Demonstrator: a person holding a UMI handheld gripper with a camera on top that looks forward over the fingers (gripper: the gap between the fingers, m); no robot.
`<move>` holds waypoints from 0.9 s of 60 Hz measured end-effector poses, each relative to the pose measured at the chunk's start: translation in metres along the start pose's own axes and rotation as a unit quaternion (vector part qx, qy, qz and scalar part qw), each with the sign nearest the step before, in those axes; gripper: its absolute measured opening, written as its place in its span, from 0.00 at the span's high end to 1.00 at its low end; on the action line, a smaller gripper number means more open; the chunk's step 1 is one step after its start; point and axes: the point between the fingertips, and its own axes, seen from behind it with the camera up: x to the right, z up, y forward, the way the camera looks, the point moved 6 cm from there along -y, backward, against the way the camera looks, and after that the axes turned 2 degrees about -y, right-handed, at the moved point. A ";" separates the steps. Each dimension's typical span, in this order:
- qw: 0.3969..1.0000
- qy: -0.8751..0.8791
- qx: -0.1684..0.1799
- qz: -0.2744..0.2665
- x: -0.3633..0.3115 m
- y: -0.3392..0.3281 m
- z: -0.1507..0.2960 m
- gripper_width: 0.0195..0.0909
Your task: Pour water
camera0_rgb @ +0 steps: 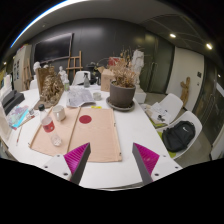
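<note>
While the hand-held gripper [112,168] is hovering above the near edge of the white table [140,125], its two fingers are standing apart with nothing between them, the magenta pads [146,156] facing each other across an open gap. Just ahead of the fingers, at about eleven o'clock, a tan mat [82,132] is lying flat on the table. A small red disc [85,119] is sitting on the mat toward its far end, and a pink object [56,141], too small to identify, is resting on it at about ten o'clock from the fingers. Near the mat's far left corner a cup with a red band [48,125] is standing upright, and just beside it a pale cup [59,113] is standing too; whether either is holding water cannot be told. Farther off, at about twelve o'clock, a potted plant [122,90] in a dark round pot is standing on the table, with a white jug-like vessel [80,96] to its left, at about eleven o'clock. At two o'clock, beyond the table's right edge, white chairs [168,108] are standing, and a black bag [181,136] is lying on the nearer one. At nine o'clock a blue item [18,117] is lying near the table's left edge.
</note>
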 end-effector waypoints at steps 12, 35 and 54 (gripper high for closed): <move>1.000 -0.007 -0.003 0.006 -0.039 0.004 -0.013 0.07; 0.996 -0.035 0.023 0.080 -0.216 0.030 -0.049 0.07; 0.994 -0.013 0.091 0.060 -0.300 0.143 -0.024 0.07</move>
